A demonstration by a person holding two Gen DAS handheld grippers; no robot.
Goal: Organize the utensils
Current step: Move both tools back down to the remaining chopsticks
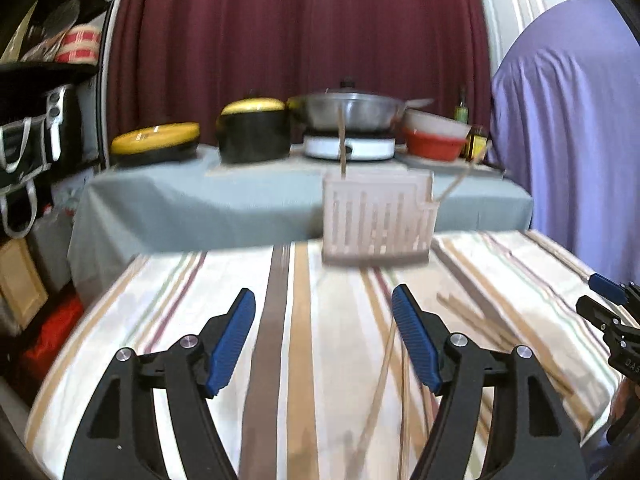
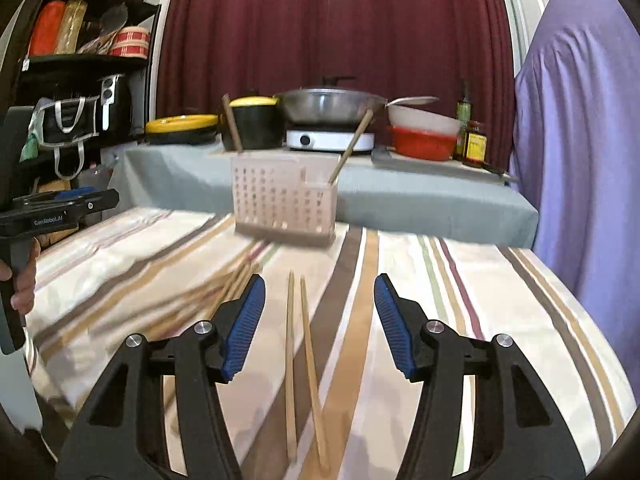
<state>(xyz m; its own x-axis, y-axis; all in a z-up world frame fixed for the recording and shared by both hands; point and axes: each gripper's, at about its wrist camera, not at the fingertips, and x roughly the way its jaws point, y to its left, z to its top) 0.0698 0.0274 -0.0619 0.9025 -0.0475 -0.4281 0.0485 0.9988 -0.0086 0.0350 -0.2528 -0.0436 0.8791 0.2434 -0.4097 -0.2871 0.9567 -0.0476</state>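
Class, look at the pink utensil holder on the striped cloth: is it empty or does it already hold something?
Not empty. The utensil holder stands upright with two chopsticks sticking out of its top.

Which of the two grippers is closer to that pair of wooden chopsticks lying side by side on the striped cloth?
Right. The pair of wooden chopsticks lies directly between the right gripper's open jaws, untouched. The left gripper, also open, is off to their left.

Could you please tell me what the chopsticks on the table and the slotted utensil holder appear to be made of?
The chopsticks look like bamboo or light wood: pale tan, matte, no shine. The utensil holder looks like moulded plastic: pale pinkish-beige, slightly translucent, with regular rows of cut-out slots. Motion blur leaves the finer surface detail unclear.
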